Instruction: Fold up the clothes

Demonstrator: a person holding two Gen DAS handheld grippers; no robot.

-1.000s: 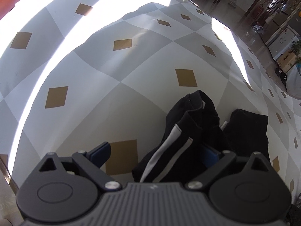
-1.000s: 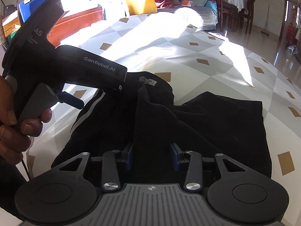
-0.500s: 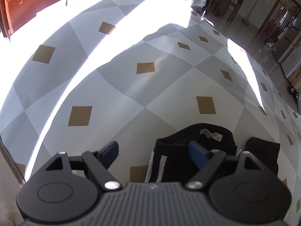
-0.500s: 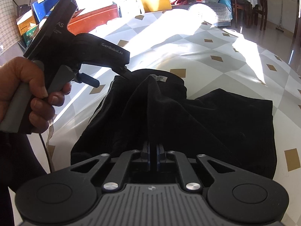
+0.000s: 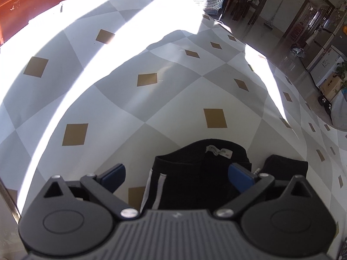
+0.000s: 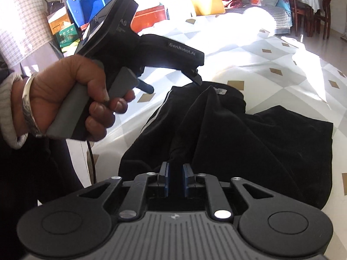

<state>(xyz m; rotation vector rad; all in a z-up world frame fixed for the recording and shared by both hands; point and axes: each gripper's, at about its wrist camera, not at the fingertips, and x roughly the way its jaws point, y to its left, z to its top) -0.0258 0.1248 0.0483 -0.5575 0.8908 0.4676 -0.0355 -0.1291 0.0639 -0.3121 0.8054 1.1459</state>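
Note:
Black trousers [image 6: 249, 143] with a white side stripe lie on a diamond-patterned sheet [image 5: 151, 99]. In the left wrist view their waistband with a white label [image 5: 201, 162] lies just ahead. My left gripper [image 5: 176, 174] is open and empty above the waistband. In the right wrist view the left gripper [image 6: 173, 65] hovers over the waistband's near corner. My right gripper [image 6: 175, 176] is nearly shut on a raised ridge of the black cloth near the trousers' near end.
The sheet-covered surface stretches far ahead and left in sunlight. Coloured boxes [image 6: 86, 2] and a yellow cushion [image 6: 208, 4] stand behind it. Chairs [image 6: 314, 13] and a dark floor [image 5: 288, 49] lie at the right.
My left gripper let the waistband drop flat and rose above it, still open. My right gripper closed on the cloth ridge, then eased slightly apart.

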